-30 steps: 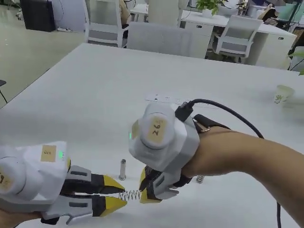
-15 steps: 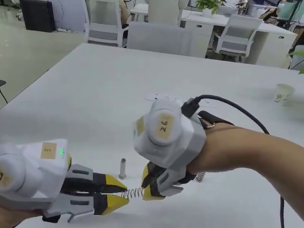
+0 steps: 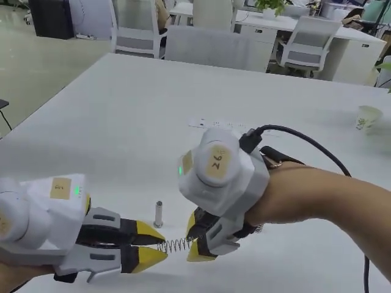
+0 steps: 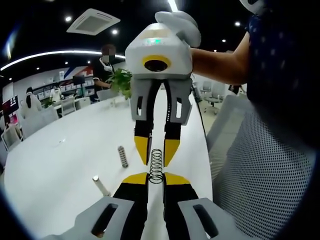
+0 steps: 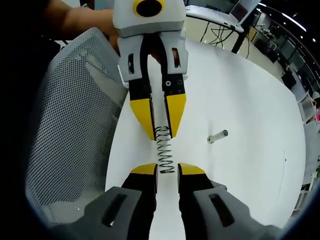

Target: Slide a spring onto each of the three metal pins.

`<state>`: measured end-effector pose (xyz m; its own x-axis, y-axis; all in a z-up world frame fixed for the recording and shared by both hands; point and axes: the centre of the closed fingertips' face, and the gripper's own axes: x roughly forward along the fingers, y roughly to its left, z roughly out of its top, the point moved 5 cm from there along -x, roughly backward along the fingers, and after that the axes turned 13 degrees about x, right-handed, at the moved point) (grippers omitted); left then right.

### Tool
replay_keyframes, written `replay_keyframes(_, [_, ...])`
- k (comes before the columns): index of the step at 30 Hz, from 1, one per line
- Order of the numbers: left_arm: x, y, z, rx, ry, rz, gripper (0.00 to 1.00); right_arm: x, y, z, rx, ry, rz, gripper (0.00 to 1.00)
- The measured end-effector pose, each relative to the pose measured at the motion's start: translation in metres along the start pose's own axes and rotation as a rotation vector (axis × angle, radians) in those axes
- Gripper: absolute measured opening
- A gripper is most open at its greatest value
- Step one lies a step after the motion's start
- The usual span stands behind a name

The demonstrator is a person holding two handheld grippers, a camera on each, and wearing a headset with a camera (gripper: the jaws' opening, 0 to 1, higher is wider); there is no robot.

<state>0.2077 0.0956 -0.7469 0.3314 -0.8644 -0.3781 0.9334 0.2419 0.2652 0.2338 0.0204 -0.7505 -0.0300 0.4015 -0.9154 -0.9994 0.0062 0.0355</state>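
A paper cup [image 3: 368,117] is sitting far out on the white table [image 3: 122,122], a power strip [image 3: 214,124] is lying mid-table, and a grey chair [image 3: 211,47] is standing beyond the far edge.

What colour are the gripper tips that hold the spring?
Yellow over black, on left gripper and right gripper alike, at the spring; clearest in the right gripper view.

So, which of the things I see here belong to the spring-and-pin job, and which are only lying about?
For the job:
- spring, held between the left gripper and the right gripper
- metal pin, standing upright
- loose spring on the table

Lying about:
- paper cup
- power strip
- office chairs behind
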Motion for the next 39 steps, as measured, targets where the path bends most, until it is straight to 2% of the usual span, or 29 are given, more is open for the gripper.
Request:
replay_keyframes(8, [0.0,0.003,0.01,0.013,-0.021,0.007,0.03,0.002,0.0,0.0,0.015,-0.009,0.016,0.13])
replay_keyframes(16, [-0.001,0.005,0.013,0.019,-0.03,0.015,0.03,0.0,-0.002,0.0,0.027,-0.023,0.018,0.1])
replay_keyframes(25, [0.0,0.005,0.013,0.022,-0.032,0.018,0.03,-0.003,-0.002,0.001,0.033,-0.034,0.012,0.1])
replay_keyframes(39, [0.002,0.004,0.009,0.021,-0.012,0.009,0.03,-0.014,0.004,0.012,0.02,-0.056,0.005,0.09])
